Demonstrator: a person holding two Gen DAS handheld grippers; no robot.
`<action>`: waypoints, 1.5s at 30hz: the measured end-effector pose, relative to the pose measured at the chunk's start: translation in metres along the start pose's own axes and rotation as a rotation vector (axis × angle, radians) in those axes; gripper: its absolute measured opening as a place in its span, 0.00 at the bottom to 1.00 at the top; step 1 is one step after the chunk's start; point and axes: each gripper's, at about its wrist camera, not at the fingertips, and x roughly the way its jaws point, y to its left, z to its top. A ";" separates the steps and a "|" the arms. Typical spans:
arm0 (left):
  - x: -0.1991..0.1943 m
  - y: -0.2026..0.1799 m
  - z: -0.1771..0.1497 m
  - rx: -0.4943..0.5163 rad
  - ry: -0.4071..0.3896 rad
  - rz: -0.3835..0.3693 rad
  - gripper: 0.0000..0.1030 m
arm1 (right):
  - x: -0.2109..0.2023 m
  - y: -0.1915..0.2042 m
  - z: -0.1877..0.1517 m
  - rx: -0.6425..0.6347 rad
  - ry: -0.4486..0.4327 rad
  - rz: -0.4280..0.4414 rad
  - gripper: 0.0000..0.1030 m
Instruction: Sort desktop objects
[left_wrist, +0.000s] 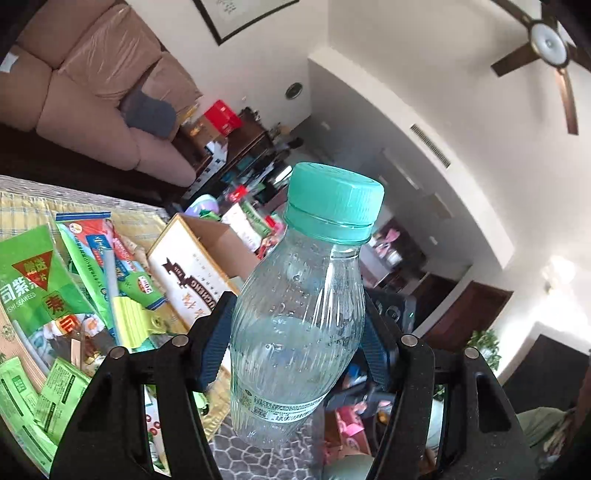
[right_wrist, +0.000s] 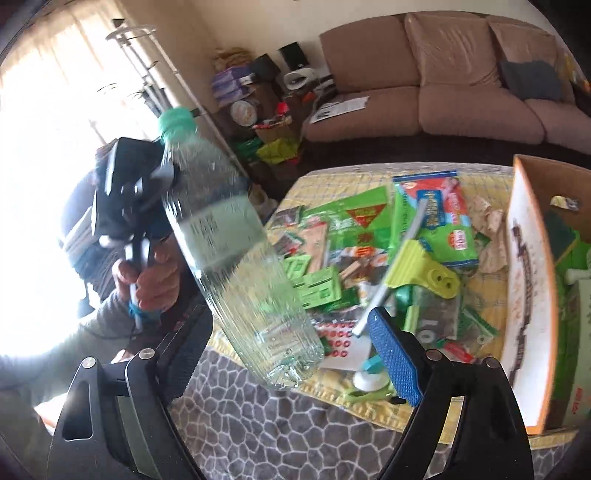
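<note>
1. Centre of left wrist view: clear ribbed plastic bottle with teal cap (left_wrist: 299, 295) clamped at mid-body by my left gripper (left_wrist: 295, 332), lifted off the table.
2. Step, I judge: carrying it to sort. Next: lower it into the open cardboard box (right_wrist: 532, 295) at right edge of the right view.
3. Left hand (right_wrist: 147, 280) grips the handle; bottle is tilted.
4. Right gripper (right_wrist: 291, 354) gapes wide, holding nothing, low centre over green packets (right_wrist: 332, 236).

L gripper (left_wrist: 297, 332) raised, fingers clamped; R gripper (right_wrist: 291, 350) fingers apart.

We see the left gripper (right_wrist: 173, 177) clamping a tilted bottle (right_wrist: 236, 258) above the cluttered counter (right_wrist: 258, 424), our right fingers (right_wrist: 397, 360) spread apart.
</note>
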 end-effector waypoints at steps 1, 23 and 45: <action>-0.001 0.001 0.000 -0.004 0.007 0.014 0.59 | 0.002 0.009 -0.006 -0.032 -0.005 0.012 0.87; 0.127 -0.032 0.001 -0.115 0.089 -0.011 0.58 | -0.051 -0.004 0.005 -0.109 0.065 -0.263 0.62; 0.425 0.042 0.066 -0.038 0.399 0.693 0.72 | -0.084 -0.261 0.005 0.269 0.362 -0.302 0.62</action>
